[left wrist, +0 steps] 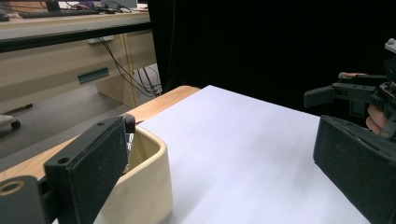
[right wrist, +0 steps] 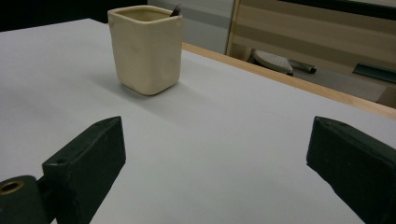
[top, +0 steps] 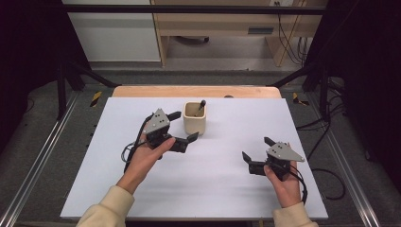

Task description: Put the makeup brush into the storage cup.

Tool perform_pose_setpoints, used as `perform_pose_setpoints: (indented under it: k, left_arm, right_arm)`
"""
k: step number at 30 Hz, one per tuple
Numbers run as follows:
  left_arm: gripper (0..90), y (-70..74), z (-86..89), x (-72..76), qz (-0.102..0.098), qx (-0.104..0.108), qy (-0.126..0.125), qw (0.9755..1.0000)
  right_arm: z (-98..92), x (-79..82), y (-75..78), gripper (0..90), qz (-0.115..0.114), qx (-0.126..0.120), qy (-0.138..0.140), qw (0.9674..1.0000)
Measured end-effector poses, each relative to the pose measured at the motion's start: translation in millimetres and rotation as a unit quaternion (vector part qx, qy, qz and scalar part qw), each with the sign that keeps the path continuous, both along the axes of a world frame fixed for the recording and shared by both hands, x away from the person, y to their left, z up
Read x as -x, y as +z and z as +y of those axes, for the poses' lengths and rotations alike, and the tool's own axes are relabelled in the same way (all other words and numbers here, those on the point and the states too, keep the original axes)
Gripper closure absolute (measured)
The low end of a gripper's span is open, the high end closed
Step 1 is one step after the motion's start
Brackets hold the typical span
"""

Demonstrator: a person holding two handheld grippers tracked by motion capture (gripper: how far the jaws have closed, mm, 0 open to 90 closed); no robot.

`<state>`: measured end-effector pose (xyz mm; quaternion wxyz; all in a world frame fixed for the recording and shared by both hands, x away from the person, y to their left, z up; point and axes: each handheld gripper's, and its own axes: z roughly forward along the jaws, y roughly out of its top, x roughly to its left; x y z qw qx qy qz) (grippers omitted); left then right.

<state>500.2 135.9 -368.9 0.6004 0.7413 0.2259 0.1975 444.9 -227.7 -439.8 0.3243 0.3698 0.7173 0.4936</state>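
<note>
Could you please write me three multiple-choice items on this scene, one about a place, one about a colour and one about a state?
1. Where does the cup stand?
A. beside the left hand-held gripper
B. between the jaws of the right hand-held gripper
C. on the floor

2. What colour is the cup?
A. red
B. cream
C. blue

3. How do the jaws of the right hand-held gripper stand?
A. shut on the cup
B. shut on nothing
C. wide open

Answers:
1 A: in the high view the cup sits on the white table right next to the left hand-held gripper.
2 B: the right gripper view shows the cup's walls pale cream, with a dark pen standing inside.
3 C: the right hand-held gripper has its jaws far apart with bare table between them.
</note>
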Motion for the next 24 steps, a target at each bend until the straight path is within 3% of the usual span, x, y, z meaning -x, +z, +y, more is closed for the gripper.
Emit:
perform_pose_setpoints:
  k: [12, 24]
  left_arm:
    - [1.4, 2.3, 18.4, 10.5, -0.008, 0.003, -0.007, 0.9999]
    - [1.4, -0.1, 41.5, 19.2, -0.017, 0.01, 0.006, 0.9998]
  right_arm:
    - [-1.0, -0.1, 0.1, 4.6, 0.003, -0.006, 0.0, 1.0]
    - [-1.8, 0.4, 0.7, 4.6, 0.0, -0.009, 0.001, 1.0]
